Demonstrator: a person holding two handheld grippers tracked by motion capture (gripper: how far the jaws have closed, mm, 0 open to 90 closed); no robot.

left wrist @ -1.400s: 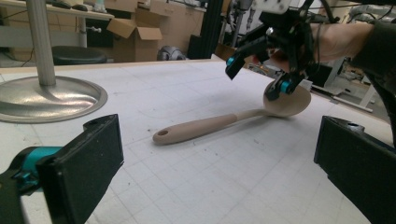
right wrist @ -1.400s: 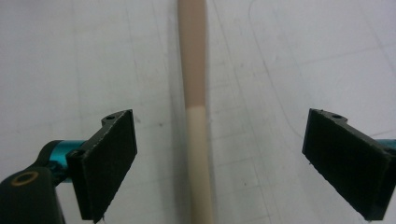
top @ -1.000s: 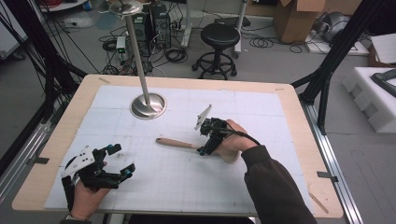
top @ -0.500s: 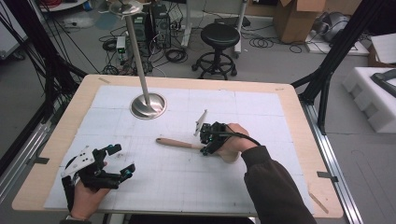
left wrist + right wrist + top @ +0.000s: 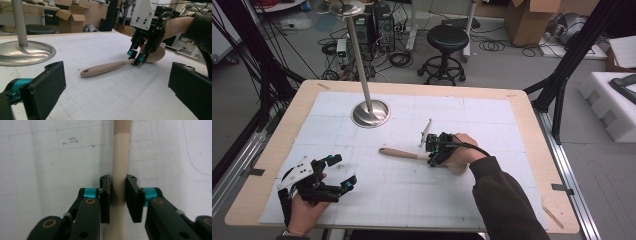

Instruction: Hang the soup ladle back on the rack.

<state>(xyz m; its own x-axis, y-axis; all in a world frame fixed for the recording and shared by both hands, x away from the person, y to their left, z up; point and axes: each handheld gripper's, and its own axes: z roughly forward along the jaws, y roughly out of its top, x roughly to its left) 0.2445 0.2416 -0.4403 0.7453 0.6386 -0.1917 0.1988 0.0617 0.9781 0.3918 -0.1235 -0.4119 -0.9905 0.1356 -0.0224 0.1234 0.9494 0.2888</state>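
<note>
Starting with the big stuff: the wooden table (image 5: 532, 145) has a white gridded mat (image 5: 492, 120) covering most of its top. Toward the far left of the mat stands a metal stand (image 5: 370, 113), a round shiny base with a thin pole going straight up.

Next down in size, the left gripper (image 5: 343, 172) sits near the front left corner of the mat, held low in the person's hand, jaws spread wide with nothing between them. It's well apart from everything else.

The right gripper (image 5: 430, 158) is around the middle of the mat, pointing down at a wooden spoon (image 5: 404, 153). Its jaws have just been closing in, and in the right gripper view the pads sit on both sides of the spoon's handle (image 5: 120, 170), squeezing it, so I'd call that a grip. The spoon lies flat on the mat, handle end pointing left toward the stand side, bowl tucked under the right hand (image 5: 462, 152).
</note>
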